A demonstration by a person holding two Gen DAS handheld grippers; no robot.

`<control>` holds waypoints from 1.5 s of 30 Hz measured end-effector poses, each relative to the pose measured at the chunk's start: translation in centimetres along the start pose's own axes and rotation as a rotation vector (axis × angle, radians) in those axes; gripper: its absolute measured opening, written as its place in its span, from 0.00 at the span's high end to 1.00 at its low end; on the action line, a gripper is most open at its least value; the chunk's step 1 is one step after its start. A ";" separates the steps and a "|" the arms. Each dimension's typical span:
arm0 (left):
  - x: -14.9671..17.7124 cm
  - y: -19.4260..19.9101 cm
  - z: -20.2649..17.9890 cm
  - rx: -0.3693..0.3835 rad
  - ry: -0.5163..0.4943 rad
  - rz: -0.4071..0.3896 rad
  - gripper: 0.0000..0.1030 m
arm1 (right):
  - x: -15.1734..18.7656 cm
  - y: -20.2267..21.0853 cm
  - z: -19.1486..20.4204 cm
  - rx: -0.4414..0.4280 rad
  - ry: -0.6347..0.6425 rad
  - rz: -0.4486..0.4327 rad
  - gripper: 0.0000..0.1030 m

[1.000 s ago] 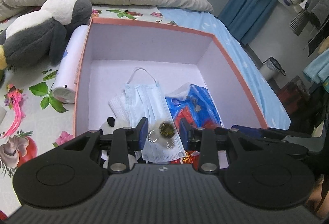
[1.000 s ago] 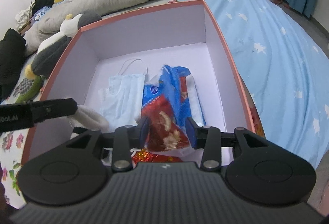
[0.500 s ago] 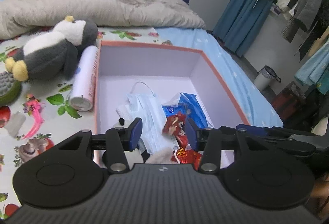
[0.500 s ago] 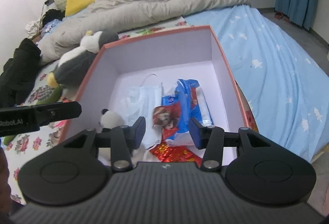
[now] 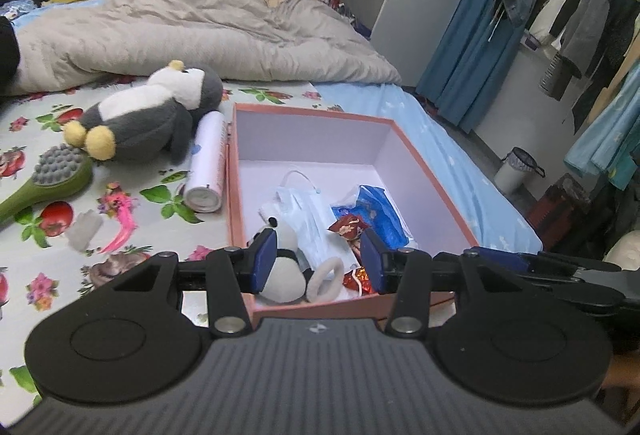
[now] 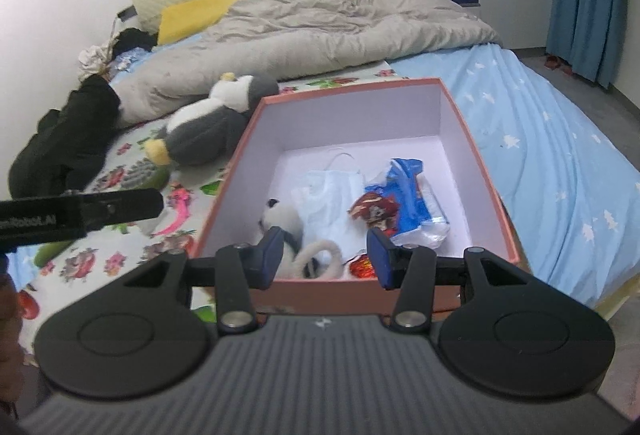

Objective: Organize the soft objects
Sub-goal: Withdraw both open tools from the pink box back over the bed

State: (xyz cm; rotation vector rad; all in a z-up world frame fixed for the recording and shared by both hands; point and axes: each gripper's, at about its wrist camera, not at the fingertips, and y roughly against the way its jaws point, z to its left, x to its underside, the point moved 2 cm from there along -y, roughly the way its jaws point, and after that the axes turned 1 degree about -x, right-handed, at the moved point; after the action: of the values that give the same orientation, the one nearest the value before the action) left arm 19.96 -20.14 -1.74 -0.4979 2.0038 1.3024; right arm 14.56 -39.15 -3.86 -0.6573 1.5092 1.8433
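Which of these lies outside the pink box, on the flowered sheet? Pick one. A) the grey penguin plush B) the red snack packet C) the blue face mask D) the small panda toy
A: the grey penguin plush lies on the flowered sheet left of the pink box, while the panda toy, face mask and red snack packet sit inside it.
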 end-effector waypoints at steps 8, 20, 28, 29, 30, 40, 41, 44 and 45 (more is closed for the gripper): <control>2.3 4.8 1.6 -0.027 0.012 -0.056 0.49 | 2.1 2.2 3.0 -0.042 0.017 -0.016 0.52; 6.4 8.2 5.4 -0.109 0.080 -0.089 0.49 | 4.9 3.2 7.2 -0.120 0.074 -0.045 0.52; 9.3 10.0 7.8 -0.172 0.099 -0.110 0.49 | 7.1 2.0 9.3 -0.178 0.102 -0.044 0.52; 9.6 10.5 8.1 -0.175 0.104 -0.113 0.49 | 7.3 1.9 9.7 -0.184 0.106 -0.036 0.52; 10.0 10.9 8.4 -0.175 0.110 -0.118 0.49 | 7.6 1.8 10.1 -0.190 0.112 -0.030 0.52; 12.9 12.3 12.0 -0.235 0.190 -0.118 0.49 | 9.5 0.5 13.7 -0.243 0.169 0.027 0.52; 13.0 12.2 12.3 -0.236 0.195 -0.116 0.49 | 9.6 0.3 13.8 -0.243 0.171 0.032 0.52; 13.1 11.5 13.1 -0.234 0.208 -0.108 0.49 | 9.6 -0.4 14.1 -0.241 0.173 0.044 0.52; 13.2 11.2 13.4 -0.233 0.211 -0.104 0.49 | 9.6 -0.6 14.1 -0.240 0.172 0.047 0.52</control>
State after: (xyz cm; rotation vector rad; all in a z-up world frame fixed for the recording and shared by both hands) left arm 8.25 -2.62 -7.59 -0.8694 1.9721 1.4773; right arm 9.06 -23.62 -8.39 -0.9207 1.4320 2.0684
